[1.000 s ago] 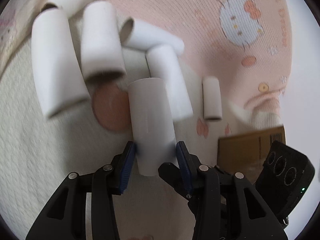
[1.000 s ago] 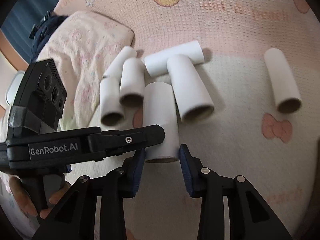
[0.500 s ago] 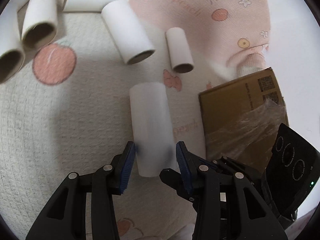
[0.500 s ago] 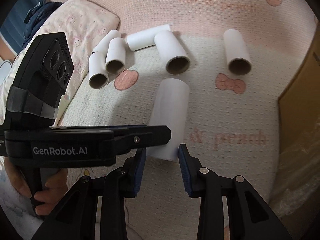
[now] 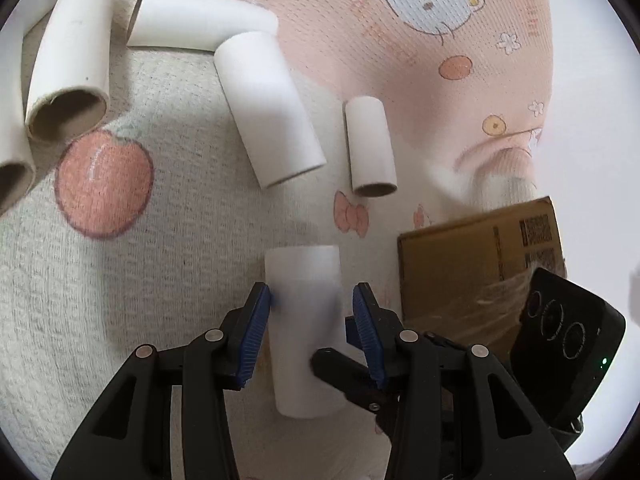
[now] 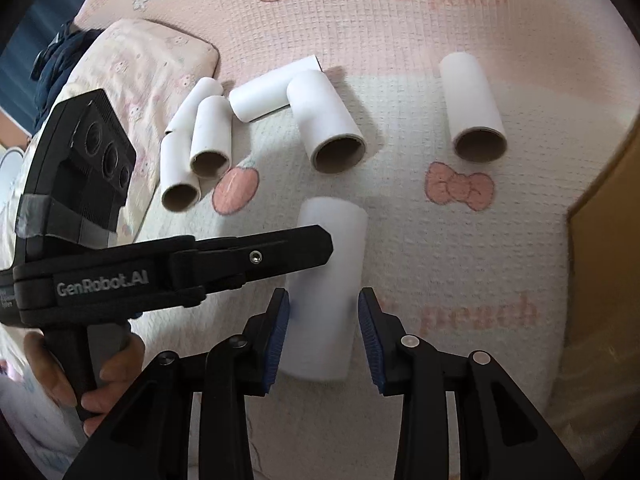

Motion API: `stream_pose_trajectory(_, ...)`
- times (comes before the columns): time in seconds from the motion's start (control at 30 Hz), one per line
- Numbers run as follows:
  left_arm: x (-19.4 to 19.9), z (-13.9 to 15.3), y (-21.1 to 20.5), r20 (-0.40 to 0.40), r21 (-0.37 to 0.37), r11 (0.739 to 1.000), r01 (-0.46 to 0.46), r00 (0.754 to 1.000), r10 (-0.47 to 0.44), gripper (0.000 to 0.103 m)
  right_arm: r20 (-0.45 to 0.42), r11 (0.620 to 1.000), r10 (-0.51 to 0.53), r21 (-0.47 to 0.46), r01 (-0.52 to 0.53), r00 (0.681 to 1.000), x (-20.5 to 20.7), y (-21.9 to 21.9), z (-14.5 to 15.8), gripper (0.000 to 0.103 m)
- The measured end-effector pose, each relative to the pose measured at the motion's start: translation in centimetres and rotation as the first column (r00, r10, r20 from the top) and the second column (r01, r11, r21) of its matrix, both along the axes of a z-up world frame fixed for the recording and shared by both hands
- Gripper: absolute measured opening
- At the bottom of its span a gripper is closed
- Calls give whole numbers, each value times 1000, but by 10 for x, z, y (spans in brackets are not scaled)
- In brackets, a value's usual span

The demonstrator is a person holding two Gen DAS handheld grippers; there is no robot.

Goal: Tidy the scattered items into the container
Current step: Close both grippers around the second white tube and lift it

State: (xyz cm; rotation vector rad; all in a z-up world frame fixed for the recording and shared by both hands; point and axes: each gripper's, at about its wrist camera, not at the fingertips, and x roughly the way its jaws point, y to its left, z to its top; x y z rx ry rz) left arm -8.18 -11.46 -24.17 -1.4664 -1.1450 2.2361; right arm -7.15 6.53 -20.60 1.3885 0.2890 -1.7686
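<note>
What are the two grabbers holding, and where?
One white cardboard tube, shared. The right gripper has its sides near the lower end, jaws opening. The left gripper pinches its sides too.

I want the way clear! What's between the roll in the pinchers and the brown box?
Only bare blanket with pink lettering lies between the roll and the cardboard box, clearest in the right wrist view.
</note>
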Motion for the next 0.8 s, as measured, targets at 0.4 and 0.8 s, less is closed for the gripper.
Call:
stream_pose_trajectory(0.4,-3,-1,3,21,-40,999,8,1000,-7,46,116,999,-23,-25,26,993,-14,-8,-15,40)
stream_pose_trajectory(0.8,3,29,17,-54,-106,993,44,997,-50,46,56,998,-8,-57,11,998,-8,-4,-2,41)
